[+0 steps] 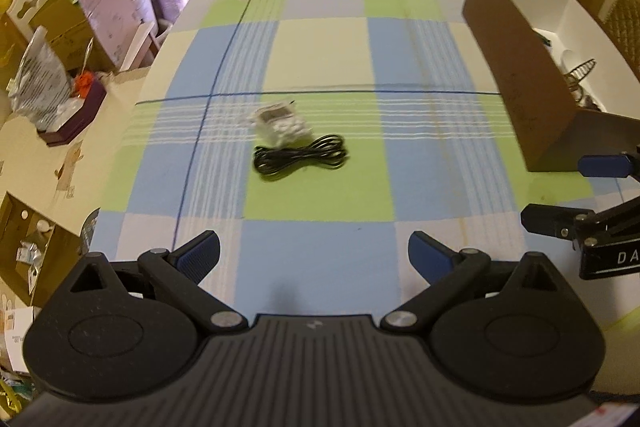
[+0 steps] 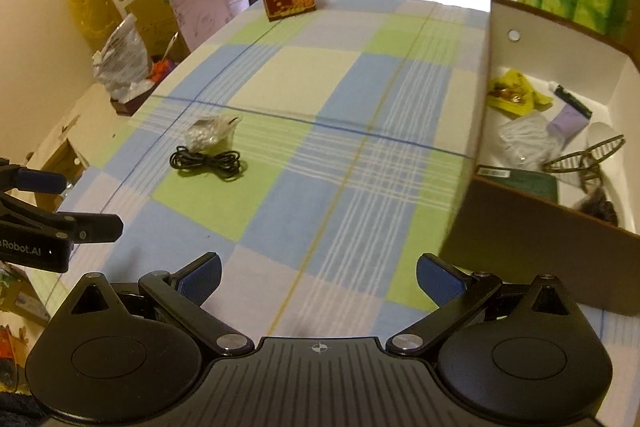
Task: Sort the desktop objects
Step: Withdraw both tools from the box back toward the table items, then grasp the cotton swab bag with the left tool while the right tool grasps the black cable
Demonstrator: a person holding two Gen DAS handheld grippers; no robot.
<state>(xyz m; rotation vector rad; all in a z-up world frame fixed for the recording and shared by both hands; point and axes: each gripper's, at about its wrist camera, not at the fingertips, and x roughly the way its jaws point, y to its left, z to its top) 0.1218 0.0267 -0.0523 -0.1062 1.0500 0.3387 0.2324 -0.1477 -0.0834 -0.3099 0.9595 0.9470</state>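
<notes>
Left wrist view shows the left claw (image 1: 314,255) spread wide and empty above the checked tabletop (image 1: 320,59). A coiled black cable (image 1: 300,157) lies mid-tabletop, touching a small clear packet of white pieces (image 1: 280,125) just behind it. The right claw (image 2: 318,277) is likewise released, holding nothing, beside the open cardboard box (image 2: 520,227) at the right, which holds a yellow packet (image 2: 510,95), a purple tube (image 2: 568,121) and a hair clip (image 2: 580,159).
</notes>
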